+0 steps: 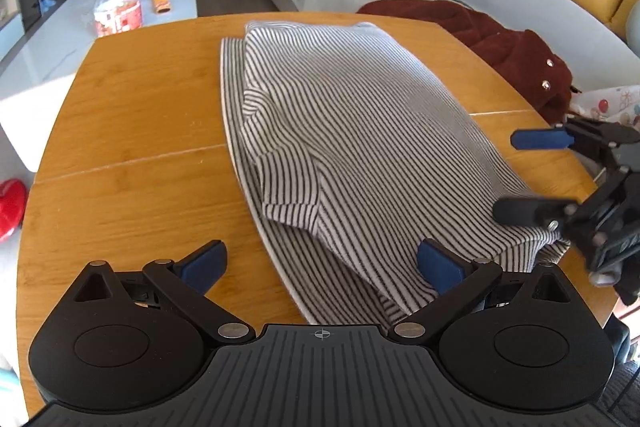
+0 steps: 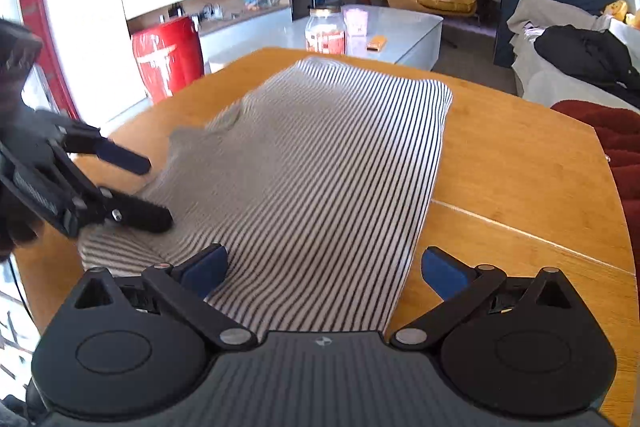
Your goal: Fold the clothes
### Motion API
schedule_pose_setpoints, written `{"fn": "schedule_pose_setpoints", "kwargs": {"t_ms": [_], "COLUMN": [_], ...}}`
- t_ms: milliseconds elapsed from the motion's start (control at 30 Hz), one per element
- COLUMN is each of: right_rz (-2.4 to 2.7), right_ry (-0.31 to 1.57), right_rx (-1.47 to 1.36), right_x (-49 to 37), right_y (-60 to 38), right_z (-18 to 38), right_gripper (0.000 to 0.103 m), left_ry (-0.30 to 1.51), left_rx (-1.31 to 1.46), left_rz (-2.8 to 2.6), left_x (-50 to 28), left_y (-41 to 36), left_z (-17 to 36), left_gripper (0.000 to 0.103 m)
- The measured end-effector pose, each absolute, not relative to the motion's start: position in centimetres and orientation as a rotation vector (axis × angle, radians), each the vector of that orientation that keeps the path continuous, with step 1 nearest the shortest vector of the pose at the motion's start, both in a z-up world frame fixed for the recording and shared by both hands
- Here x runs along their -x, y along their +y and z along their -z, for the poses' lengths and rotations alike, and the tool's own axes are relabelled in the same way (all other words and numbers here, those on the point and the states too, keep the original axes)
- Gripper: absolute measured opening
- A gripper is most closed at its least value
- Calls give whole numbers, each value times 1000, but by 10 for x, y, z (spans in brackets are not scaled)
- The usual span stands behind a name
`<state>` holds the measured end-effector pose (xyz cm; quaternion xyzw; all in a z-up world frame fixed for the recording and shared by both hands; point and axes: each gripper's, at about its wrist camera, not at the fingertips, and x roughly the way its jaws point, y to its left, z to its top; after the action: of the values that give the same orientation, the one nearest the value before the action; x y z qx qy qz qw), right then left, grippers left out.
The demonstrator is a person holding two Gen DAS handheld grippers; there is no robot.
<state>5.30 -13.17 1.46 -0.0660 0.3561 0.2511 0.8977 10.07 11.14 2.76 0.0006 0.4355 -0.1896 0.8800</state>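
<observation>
I had the striped shirt (image 1: 344, 131) lying lengthwise down the middle of the wooden table (image 1: 132, 131), both sides already folded in, a sleeve doubled over on top. Both tongs were released and held nothing: my left tongs (image 1: 322, 267) hovered over the near hem, one fingertip above the cloth and the other over bare wood, and my right tongs (image 2: 324, 267) sat spread across the near right edge.

My worry was the stacked layers. If either pair closed on only the top ply, I judged the folded sleeve would slide out as the hem lifted. The two tongs also sat close together at that end, so a careless reach could have knocked them together. The shirt's far end lay near the table's far edge; dragging instead of lifting might have pushed it off.
</observation>
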Motion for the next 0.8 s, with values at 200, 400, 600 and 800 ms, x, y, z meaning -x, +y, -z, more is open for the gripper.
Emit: {"fn": "schedule_pose_setpoints", "kwargs": {"t_ms": [200, 400, 600, 800], "right_rz": [-490, -398, -357, -340], "right_ry": [820, 830, 785, 647], "right_rx": [18, 23, 56, 142], "right_x": [-58, -53, -44, -25], "right_y": [-140, -128, -121, -112], "right_z": [-6, -6, -5, -1], "right_gripper": [103, 103, 103, 103], "left_ry": [890, 894, 893, 869], "left_rx": [-43, -43, -45, -23], "left_rz": [385, 363, 342, 318], "left_x": [-96, -96, -95, -90], "left_y": [109, 106, 105, 105], "left_z": [-28, -27, -28, -25], "left_gripper": [103, 103, 103, 103]}}
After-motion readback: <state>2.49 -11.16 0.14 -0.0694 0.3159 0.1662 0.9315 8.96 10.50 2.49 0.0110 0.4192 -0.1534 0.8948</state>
